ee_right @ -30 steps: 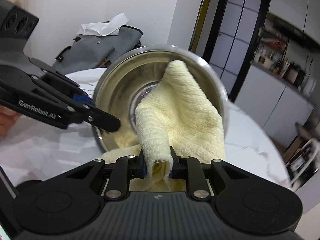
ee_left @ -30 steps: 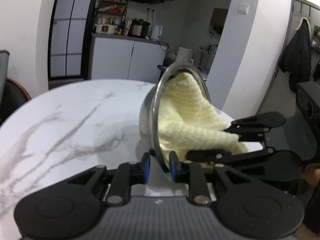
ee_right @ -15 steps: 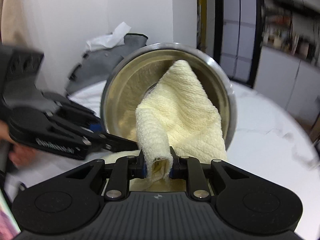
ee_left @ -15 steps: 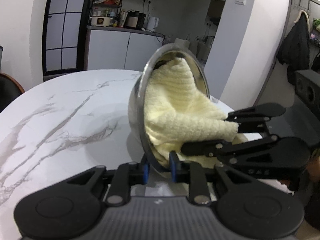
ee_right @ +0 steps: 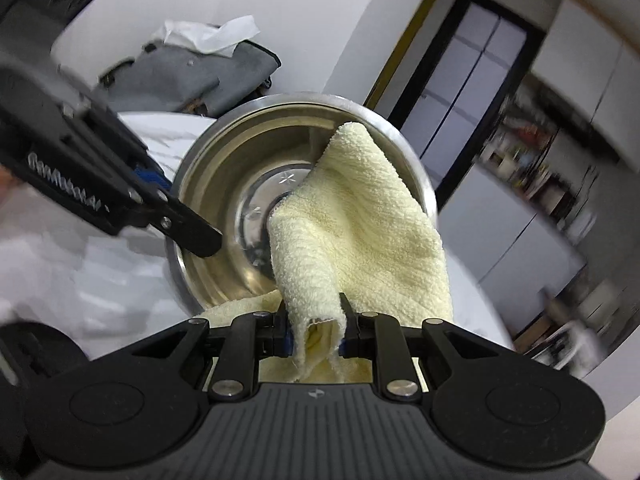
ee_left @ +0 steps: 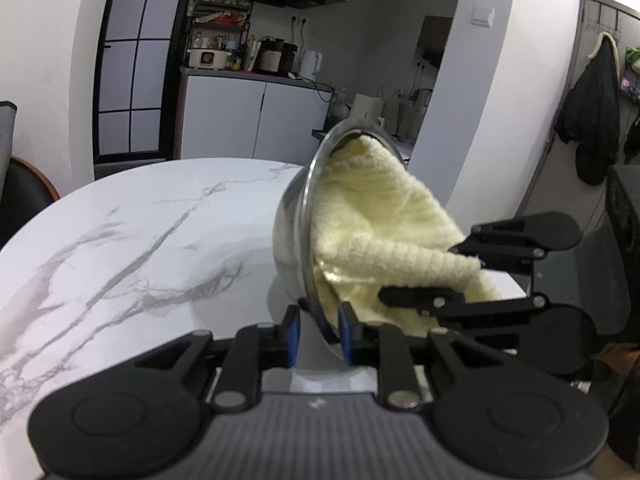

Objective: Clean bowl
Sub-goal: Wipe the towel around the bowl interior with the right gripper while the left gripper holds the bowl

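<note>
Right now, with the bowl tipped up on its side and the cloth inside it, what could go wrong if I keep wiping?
1. The left gripper holds the steel bowl only by its thin rim, tipped on edge over the marble table; a hard push could twist it loose.
2. The right gripper pinches just a fold of the yellow cloth, so it may slip out mid-wipe.
3. Loose cloth hangs over the lower rim and could snag the left fingers.

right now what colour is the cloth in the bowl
Pale yellow cloth, seen best in the right wrist view, against the steel bowl.
</note>
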